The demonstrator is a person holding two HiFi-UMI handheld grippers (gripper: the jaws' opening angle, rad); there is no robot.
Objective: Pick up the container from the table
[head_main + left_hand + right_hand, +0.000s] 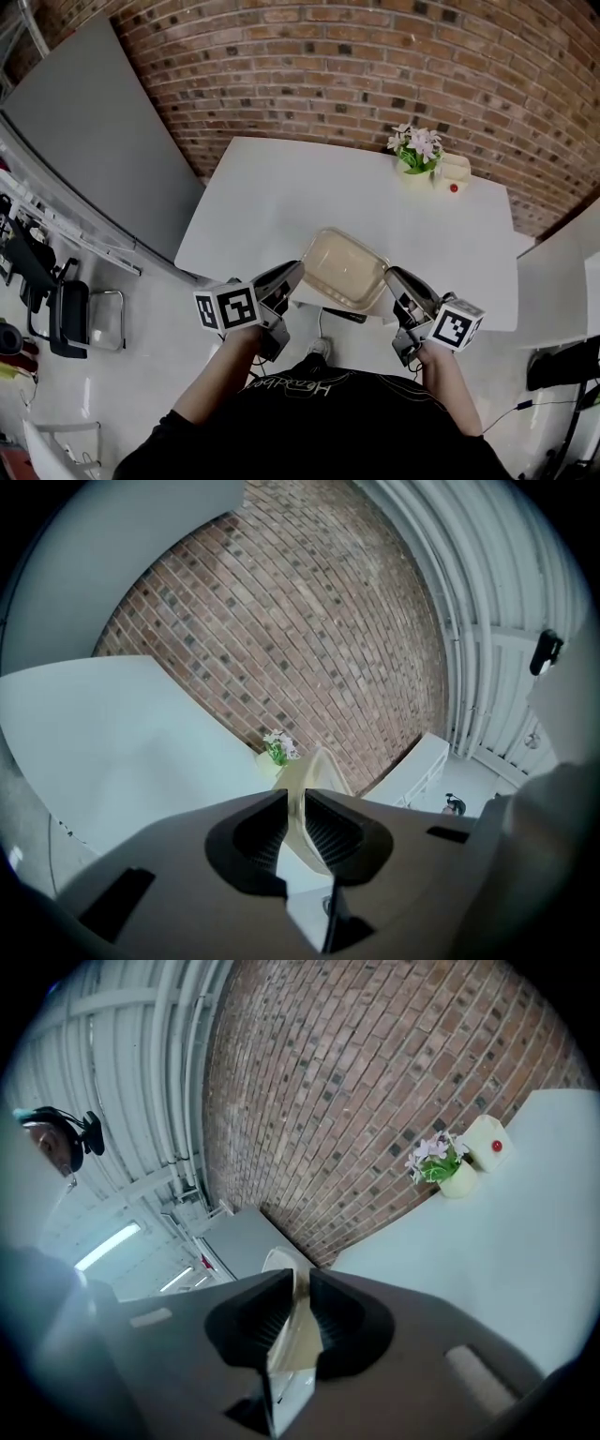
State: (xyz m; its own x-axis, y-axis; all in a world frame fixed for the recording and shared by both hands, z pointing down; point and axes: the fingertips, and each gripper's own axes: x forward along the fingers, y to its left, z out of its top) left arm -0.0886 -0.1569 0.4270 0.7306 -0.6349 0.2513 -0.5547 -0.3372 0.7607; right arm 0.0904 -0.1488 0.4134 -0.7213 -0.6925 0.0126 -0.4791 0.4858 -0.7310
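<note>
A clear plastic container (pixel 344 267) with beige contents hangs above the near edge of the white table (pixel 281 202), held between both grippers. My left gripper (pixel 296 274) is shut on its left rim, which shows edge-on between the jaws as a thin pale rim (pixel 298 803) in the left gripper view. My right gripper (pixel 390 278) is shut on the right rim, seen as a pale rim (pixel 298 1321) between the ribbed pads in the right gripper view.
A small pot of pink and white flowers (pixel 415 150) and a cream box with a red button (pixel 453 172) stand at the table's far right, by the brick wall (pixel 375 66). A grey panel (pixel 94 141) leans at the left. A white cabinet (pixel 562 272) stands right.
</note>
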